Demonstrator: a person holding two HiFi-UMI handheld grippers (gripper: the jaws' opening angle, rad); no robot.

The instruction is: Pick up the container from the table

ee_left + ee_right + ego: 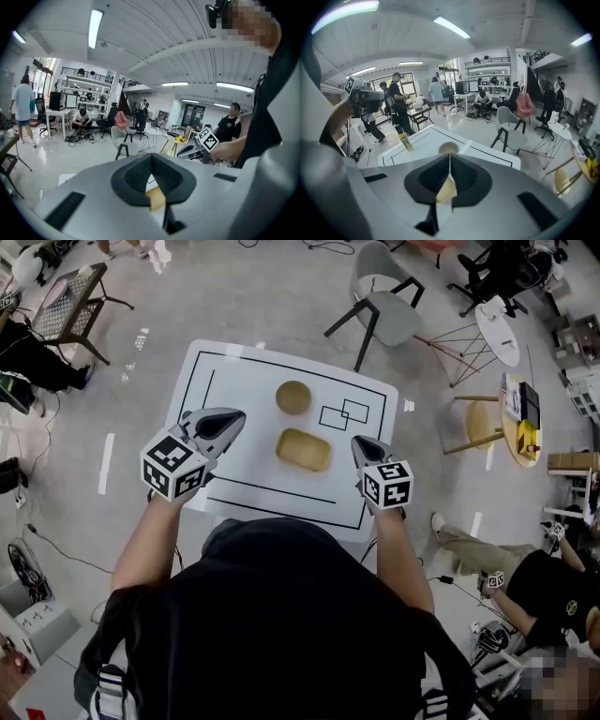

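L grip: jaws shut, nothing clamped, seen at centre-left of frame over table left side | R grip: jaws shut, empty, seen right of centre | container: tan, rect., laid mid-table at frame centre, between grips, untouched | bowl: round, set just above container

The person wore a black short-sleeved shirt. The left gripper and right gripper were grey; each bore a black-and-white marker cube.

No legible text, label or number anywhere.
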